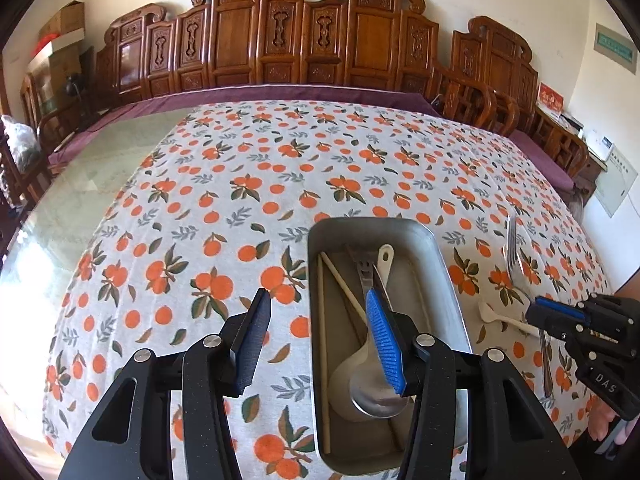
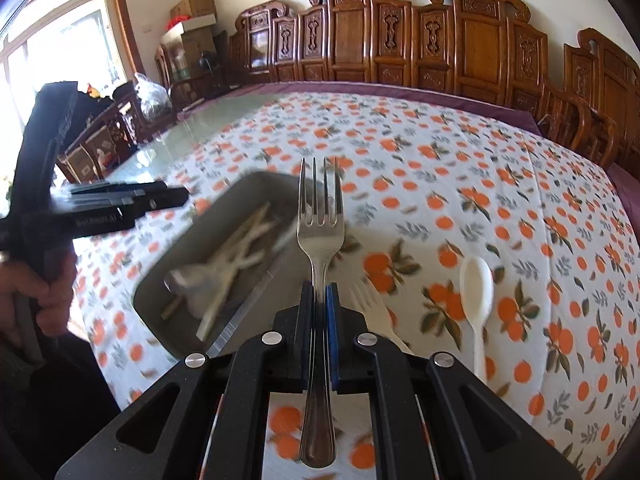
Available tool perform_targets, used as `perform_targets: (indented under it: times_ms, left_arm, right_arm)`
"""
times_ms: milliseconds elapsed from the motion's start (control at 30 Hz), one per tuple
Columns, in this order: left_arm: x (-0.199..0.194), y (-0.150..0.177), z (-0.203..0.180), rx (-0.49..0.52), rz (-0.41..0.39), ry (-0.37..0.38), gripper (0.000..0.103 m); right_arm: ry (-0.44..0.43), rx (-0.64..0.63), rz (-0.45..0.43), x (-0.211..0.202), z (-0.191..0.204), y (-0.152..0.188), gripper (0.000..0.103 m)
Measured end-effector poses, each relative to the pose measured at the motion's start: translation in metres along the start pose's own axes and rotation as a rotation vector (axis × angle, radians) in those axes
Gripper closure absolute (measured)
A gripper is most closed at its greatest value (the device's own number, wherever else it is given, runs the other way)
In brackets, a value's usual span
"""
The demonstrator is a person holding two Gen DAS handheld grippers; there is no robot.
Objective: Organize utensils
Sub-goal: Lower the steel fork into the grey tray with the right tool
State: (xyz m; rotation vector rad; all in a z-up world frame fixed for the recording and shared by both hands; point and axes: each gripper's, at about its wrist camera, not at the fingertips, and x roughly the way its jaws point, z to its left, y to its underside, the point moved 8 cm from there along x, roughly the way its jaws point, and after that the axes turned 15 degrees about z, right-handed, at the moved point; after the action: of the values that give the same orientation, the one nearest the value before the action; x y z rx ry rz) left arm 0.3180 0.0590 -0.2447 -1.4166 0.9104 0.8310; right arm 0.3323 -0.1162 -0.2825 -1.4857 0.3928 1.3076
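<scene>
The metal fork (image 2: pixel 320 236) is clamped in the right gripper (image 2: pixel 319 312); it should be lowered lengthwise into the tray (image 1: pixel 448 264), past the wide-open, empty left gripper (image 1: pixel 320 344).

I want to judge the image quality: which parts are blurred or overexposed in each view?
Left wrist view: sharp throughout; glare washes out the glass tabletop at left; fisheye bends the edges. Right wrist view: the metal fork in the right claw is sharp, while the metal tray and tablecloth are motion-blurred; the window is overexposed.
</scene>
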Motion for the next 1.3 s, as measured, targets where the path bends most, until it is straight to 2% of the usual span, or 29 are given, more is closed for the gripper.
perform_targets:
  times_ms: [300,533,1067,1233,1300]
  left_arm:
    - [-0.004,0.0,0.016,-0.012,-0.007,-0.008,0.056]
    - [-0.002,0.001,0.031,-0.042,0.0,-0.018,0.056]
    - [0.002,0.002,0.031,-0.044,0.012,-0.024,0.056]
    - [0.003,0.002,0.03,-0.043,0.013,-0.024,0.056]
    - [0.003,0.002,0.029,-0.042,0.012,-0.023,0.056]
  right_arm:
    - [-0.057,-0.009,-0.029,0.002,0.04,-0.043,0.095]
    - [-0.086,0.023,-0.011,0.026,0.052,-0.063,0.095]
    - [-0.026,0.028,0.098,0.084,0.048,-0.043,0.095]
    - [-0.073,0.065,0.104,0.088,0.052,-0.045,0.095]
    - [-0.059,0.068,0.109,0.089,0.054,-0.046,0.095]
